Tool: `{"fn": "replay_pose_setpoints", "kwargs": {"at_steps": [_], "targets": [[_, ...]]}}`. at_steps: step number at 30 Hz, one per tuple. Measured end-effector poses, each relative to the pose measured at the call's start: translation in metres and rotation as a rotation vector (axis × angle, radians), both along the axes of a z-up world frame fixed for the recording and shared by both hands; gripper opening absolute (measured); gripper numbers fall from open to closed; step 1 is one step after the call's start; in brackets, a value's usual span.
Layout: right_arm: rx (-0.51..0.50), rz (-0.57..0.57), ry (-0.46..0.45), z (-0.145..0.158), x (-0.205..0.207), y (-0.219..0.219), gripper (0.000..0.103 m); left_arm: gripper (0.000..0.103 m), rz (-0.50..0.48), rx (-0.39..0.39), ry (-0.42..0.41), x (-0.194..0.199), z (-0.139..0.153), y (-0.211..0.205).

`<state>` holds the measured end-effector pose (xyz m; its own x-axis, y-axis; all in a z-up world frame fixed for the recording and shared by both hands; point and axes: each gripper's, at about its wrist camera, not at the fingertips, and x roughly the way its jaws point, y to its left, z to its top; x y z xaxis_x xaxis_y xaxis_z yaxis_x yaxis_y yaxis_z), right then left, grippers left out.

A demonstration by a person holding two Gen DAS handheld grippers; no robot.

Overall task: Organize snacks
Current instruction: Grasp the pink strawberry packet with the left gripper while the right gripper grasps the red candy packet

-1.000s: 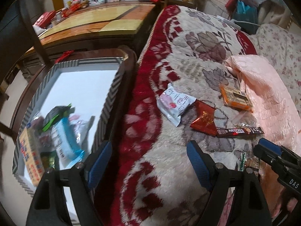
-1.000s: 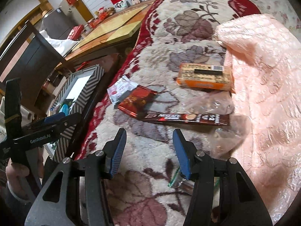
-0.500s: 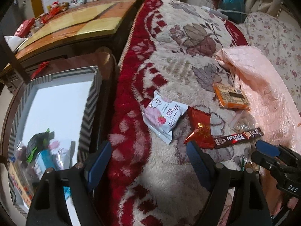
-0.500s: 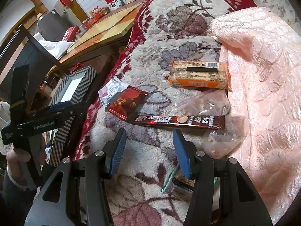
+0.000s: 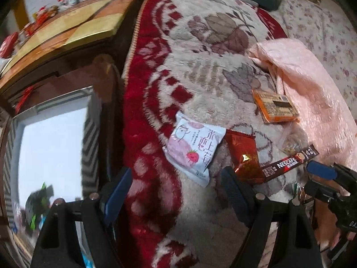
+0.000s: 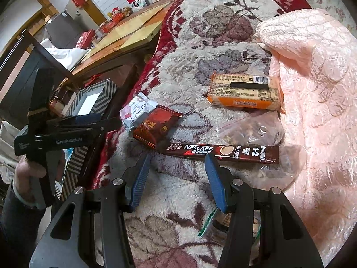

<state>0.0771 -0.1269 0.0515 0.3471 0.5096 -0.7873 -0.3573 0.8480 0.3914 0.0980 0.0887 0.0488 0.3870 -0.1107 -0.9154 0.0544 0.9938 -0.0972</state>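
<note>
Several snacks lie on a floral blanket (image 5: 200, 51): a white and pink packet (image 5: 194, 147), a red packet (image 5: 243, 154), a brown Nescafe stick (image 5: 290, 164) and an orange box (image 5: 275, 108). My left gripper (image 5: 176, 189) hangs open and empty just short of the white packet. My right gripper (image 6: 178, 178) is open with nothing between its fingers, just short of the Nescafe stick (image 6: 223, 153). Beyond it lie the red packet (image 6: 156, 126), the white packet (image 6: 136, 111) and the orange box (image 6: 244, 91). The zigzag-rimmed tray (image 5: 89, 138) holds a few snacks (image 5: 38, 203) at its near end.
A clear bag (image 6: 252, 129) lies between the stick and the orange box. A green-edged packet (image 6: 209, 223) sits under my right finger. A pink quilt (image 6: 312, 89) covers the right side. A wooden table (image 5: 67, 31) stands behind the tray. A hand (image 6: 29, 167) holds the left gripper (image 6: 100, 121).
My left gripper has swung right from over the tray to the blanket, and the white packet now lies just ahead of its fingers. The right gripper has stayed almost still.
</note>
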Motion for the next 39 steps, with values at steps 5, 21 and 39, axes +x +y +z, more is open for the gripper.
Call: {"fn": "replay_pose_setpoints", "kwargs": {"at_steps": [5,21,39], "targets": [[-0.001,-0.001,0.009,-0.001,0.002,0.001,0.051,0.083,-0.059,0.013,0.013,0.011,-0.006,-0.007],[0.003,-0.008,0.017,-0.004,0.009,0.002,0.051,0.083,-0.107,0.011,0.027,0.029,-0.018,-0.021],[-0.004,0.003,0.021,-0.005,0.015,0.011,0.051,0.083,-0.067,-0.005,0.078,0.049,-0.034,-0.02]]}}
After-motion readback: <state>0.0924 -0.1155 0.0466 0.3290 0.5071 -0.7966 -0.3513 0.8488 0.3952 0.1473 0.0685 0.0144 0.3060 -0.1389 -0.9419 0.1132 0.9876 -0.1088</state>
